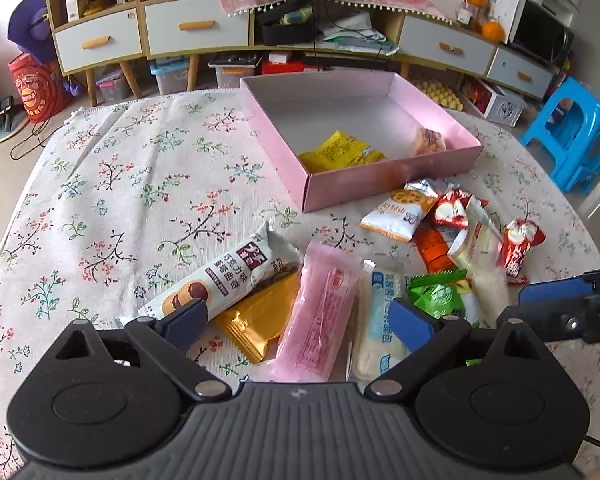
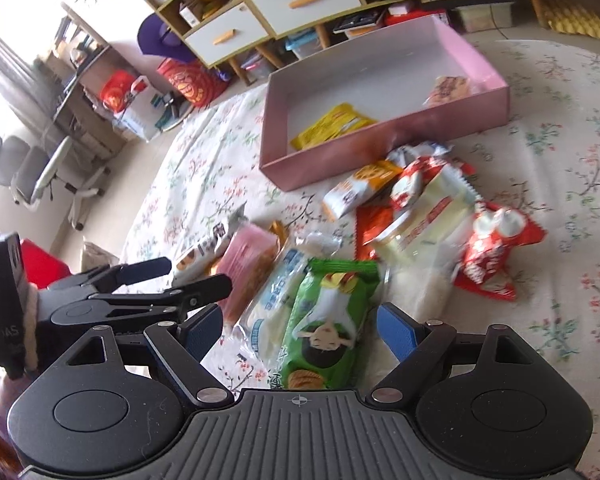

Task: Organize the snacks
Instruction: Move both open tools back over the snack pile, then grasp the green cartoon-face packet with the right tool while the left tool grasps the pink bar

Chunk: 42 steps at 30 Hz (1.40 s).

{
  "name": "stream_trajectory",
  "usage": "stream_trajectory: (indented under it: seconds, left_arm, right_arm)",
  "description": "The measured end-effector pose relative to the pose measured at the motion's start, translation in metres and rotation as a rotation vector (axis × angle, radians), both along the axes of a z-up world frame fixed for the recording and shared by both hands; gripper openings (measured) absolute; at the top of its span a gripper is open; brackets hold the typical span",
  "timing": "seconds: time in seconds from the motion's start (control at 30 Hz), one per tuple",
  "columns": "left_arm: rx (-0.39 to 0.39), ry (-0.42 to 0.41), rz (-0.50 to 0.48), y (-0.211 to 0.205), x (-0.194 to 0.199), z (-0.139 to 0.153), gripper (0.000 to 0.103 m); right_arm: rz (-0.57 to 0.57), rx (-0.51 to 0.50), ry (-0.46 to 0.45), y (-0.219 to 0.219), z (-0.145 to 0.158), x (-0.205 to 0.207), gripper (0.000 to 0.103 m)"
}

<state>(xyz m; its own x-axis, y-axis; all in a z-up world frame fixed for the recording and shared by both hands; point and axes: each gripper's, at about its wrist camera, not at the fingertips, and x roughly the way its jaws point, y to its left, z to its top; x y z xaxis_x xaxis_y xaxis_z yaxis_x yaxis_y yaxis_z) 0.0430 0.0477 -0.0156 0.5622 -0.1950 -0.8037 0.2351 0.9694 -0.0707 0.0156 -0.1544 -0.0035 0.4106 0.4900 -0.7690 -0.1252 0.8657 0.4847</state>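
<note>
the left gripper hung with fingers spread wide above a pink packet, gripping nothing. the right gripper also stood wide apart, a green packet lying between its fingers untouched. the pink box on the floral tabletop held a yellow packet; the other snacks lay just beside it.
</note>
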Motion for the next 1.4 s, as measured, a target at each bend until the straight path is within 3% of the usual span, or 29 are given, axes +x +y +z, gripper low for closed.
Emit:
stream_trajectory:
  seconds: [0.13,0.53,0.7,1.2,1.4]
  left_arm:
    - [0.022,0.000,-0.009,0.002,-0.002,-0.007,0.087]
    - [-0.007,0.027,-0.056,0.002,-0.006,-0.014,0.053]
    - [-0.006,0.034,-0.071,-0.001,-0.006,-0.016,0.049]
    - [0.052,0.004,-0.092,-0.009,-0.003,-0.019,0.046]
    - [0.092,-0.015,-0.106,-0.011,-0.003,-0.018,0.032]
  right_arm:
    - [0.016,-0.013,-0.021,0.009,-0.006,-0.004,0.086]
    - [0.072,-0.121,-0.083,0.026,-0.026,-0.019,0.086]
    - [0.108,-0.157,-0.101,0.035,-0.029,-0.023,0.085]
    - [0.106,-0.209,-0.098,0.036,-0.036,-0.018,0.062]
    - [0.095,-0.208,-0.083,0.034,-0.039,-0.017,0.054]
